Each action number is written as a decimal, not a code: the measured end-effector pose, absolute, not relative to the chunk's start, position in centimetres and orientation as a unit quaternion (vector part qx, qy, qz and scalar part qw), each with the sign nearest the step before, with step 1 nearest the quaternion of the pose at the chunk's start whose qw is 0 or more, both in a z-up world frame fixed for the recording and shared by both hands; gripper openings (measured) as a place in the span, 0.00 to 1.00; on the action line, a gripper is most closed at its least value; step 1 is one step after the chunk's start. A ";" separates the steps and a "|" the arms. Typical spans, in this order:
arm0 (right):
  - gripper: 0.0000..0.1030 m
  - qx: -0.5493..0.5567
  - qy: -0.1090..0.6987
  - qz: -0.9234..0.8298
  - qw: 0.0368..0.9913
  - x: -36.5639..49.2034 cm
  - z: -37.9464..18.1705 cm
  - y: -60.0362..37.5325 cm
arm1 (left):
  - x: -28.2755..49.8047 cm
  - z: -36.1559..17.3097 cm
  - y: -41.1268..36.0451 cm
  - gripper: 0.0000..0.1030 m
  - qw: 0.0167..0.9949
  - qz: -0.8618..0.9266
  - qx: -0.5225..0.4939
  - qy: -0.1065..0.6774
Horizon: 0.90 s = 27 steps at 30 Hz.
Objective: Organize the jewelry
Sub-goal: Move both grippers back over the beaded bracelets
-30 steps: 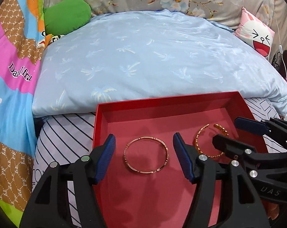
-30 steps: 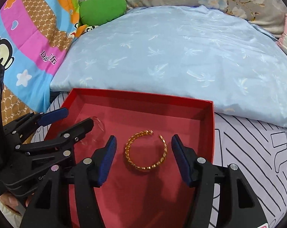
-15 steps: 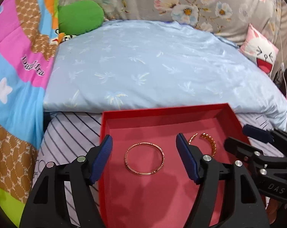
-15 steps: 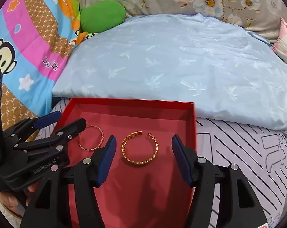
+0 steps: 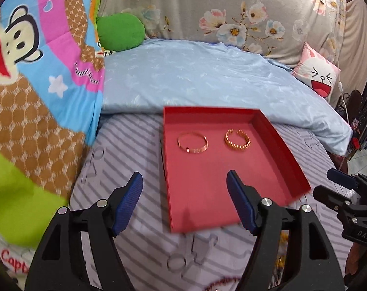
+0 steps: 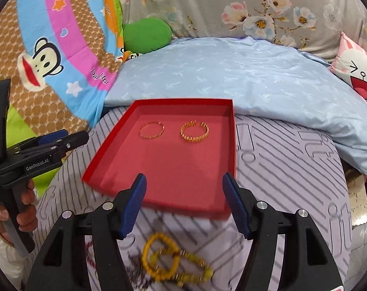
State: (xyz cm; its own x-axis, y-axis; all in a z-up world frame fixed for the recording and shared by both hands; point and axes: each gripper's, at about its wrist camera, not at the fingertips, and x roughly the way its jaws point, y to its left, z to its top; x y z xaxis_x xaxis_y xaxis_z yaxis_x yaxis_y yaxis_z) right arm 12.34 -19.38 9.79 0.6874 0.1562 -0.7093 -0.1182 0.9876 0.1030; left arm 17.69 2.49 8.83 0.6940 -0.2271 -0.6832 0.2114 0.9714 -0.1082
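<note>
Yellow bead bracelets (image 6: 176,262) on sheet just below red tray (image 6: 232,145) – light, floppy, beads slick, so pinch across strand. Right gripper (image 6: 183,203) hovers above them, left gripper (image 5: 184,202) over tray's near-left edge – both jaws apart, empty

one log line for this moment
left gripper: open, empty | right gripper: open, empty | red tray: thin bangle, chain bangle | yellow bead bracelets: outside tray, on bed

2 bangles (image 6: 151,130) — red tray (image 6: 159,184)
</note>
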 end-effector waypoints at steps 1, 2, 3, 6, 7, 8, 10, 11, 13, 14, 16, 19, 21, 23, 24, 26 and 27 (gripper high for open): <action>0.61 0.026 0.390 0.077 0.917 11.4 9.6 -19.2 | 16.6 8.5 2.5 0.66 0.919 -0.119 -0.008 0.375; 0.61 0.027 0.390 0.075 0.917 10.4 9.4 -19.0 | 15.7 8.2 2.4 0.66 0.919 -0.118 -0.004 0.376; 0.61 0.027 0.390 0.070 0.918 9.5 9.2 -18.8 | 14.5 7.8 2.4 0.66 0.919 -0.114 0.000 0.377; 0.61 0.033 0.395 0.066 0.916 7.3 8.3 -18.4 | 12.0 6.7 2.5 0.66 0.918 -0.112 -0.002 0.380; 0.61 0.036 0.398 0.064 0.914 6.5 7.8 -18.3 | 11.1 6.2 2.4 0.66 0.916 -0.112 -0.004 0.384; 0.61 0.036 0.400 0.061 0.914 5.9 7.4 -18.2 | 10.4 5.7 2.4 0.66 0.915 -0.111 -0.004 0.388; 0.61 0.031 0.398 0.049 0.916 4.5 6.8 -18.0 | 9.0 4.9 2.2 0.66 0.915 -0.106 0.001 0.389; 0.61 0.029 0.397 0.046 0.916 4.0 6.5 -17.9 | 8.3 4.4 2.0 0.66 0.915 -0.104 0.003 0.390; 0.61 0.032 0.398 0.043 0.916 3.2 6.0 -17.8 | 7.3 3.8 1.8 0.66 0.915 -0.099 0.008 0.390; 0.61 0.033 0.399 0.043 0.915 2.8 5.7 -17.7 | 7.0 3.6 1.7 0.66 0.916 -0.097 0.009 0.390; 0.61 0.030 0.398 0.037 0.916 2.1 5.0 -17.5 | 6.2 2.9 1.6 0.66 0.916 -0.091 0.012 0.390; 0.61 0.022 0.403 0.033 0.914 1.4 4.2 -17.3 | 5.6 2.0 1.4 0.66 0.913 -0.088 0.014 0.398; 0.61 0.030 0.411 0.037 0.910 1.1 3.5 -17.5 | 5.3 1.5 1.3 0.66 0.911 -0.089 0.006 0.402; 0.61 0.034 0.415 0.035 0.909 1.0 3.0 -17.6 | 5.0 1.1 1.2 0.66 0.911 -0.087 -0.001 0.402; 0.61 0.036 0.416 0.033 0.908 0.9 2.9 -17.8 | 4.9 1.0 1.2 0.66 0.911 -0.087 -0.003 0.402; 0.61 0.047 0.418 0.031 0.907 1.0 2.7 -18.3 | 4.9 0.7 1.0 0.66 0.911 -0.086 -0.004 0.404; 0.61 0.054 0.418 0.030 0.906 1.0 2.7 -18.7 | 4.9 0.6 0.9 0.66 0.910 -0.086 -0.004 0.406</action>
